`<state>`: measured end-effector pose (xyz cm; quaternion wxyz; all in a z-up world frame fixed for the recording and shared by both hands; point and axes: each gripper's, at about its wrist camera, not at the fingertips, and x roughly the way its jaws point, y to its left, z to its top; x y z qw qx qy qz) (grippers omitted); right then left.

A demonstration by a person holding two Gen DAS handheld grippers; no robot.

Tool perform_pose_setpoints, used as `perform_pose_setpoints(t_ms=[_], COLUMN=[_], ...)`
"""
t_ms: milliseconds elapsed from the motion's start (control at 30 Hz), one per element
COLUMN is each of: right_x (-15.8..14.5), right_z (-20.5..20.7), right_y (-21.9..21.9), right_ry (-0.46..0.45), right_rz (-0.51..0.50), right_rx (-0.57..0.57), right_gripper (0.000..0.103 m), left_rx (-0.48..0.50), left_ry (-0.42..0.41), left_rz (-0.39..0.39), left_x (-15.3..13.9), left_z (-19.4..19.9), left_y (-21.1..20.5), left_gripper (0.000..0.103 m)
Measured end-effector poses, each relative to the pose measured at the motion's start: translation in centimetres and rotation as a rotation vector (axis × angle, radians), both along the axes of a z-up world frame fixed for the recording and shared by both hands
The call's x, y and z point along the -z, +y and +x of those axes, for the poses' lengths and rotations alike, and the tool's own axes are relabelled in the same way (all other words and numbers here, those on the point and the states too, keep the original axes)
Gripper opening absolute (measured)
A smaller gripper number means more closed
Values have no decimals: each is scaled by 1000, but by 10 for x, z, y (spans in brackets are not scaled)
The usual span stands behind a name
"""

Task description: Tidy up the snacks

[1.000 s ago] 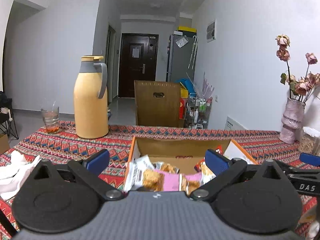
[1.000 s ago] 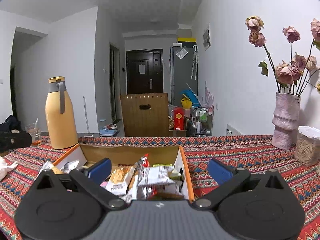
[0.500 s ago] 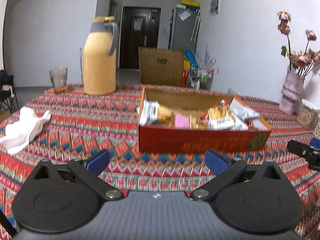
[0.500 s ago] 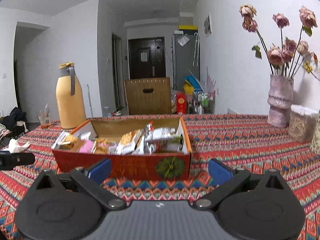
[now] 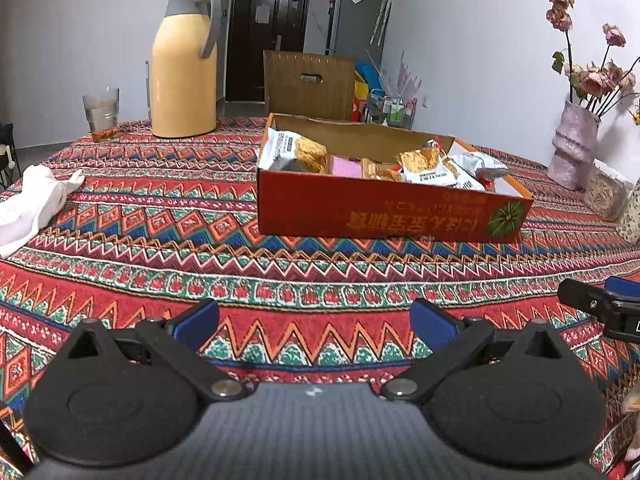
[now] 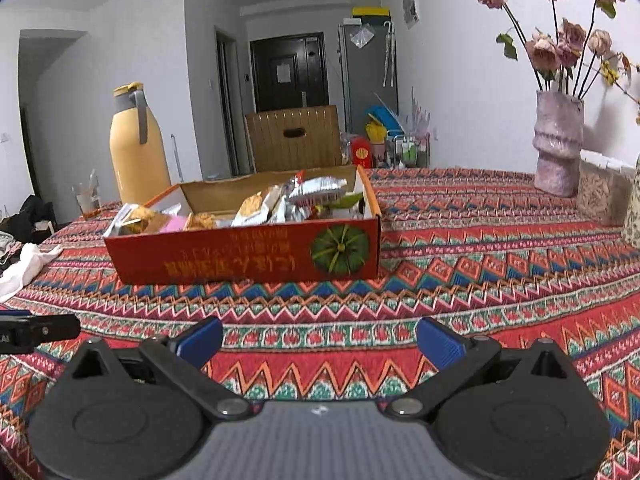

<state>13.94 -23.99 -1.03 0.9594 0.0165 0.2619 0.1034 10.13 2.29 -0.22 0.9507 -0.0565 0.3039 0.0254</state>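
A red cardboard box sits on the patterned tablecloth, filled with several snack packets. My left gripper is open and empty, well back from the box's near side. My right gripper is open and empty, also back from the box. The right gripper's finger shows at the right edge of the left wrist view, and the left gripper's finger shows at the left edge of the right wrist view.
A yellow thermos jug and a glass stand at the far left. A white cloth lies left. A pink vase of dried roses and a jar stand far right. A chair back rises behind the table.
Both grippers have pulled back and up from over the box toward the near side of the table. The box and its snacks now lie farther ahead. Both stay open.
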Motion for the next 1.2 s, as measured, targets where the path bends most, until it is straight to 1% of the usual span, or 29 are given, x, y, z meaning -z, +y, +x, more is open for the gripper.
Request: perform_pose_setpoints(t_ms=[433,1200], right_x=[9,14], right_z=[-2,2], right_y=[2,3], right_ry=[36,49], right_rz=[6,2], right_rx=[-8,-11], right_gripper=[103,103], left_rx=[14,18], left_ry=[16,19], left_rz=[-1,-5], left_x=[4,9], left_z=[0,1], left_y=[-5,-7], left_gripper=[103,103])
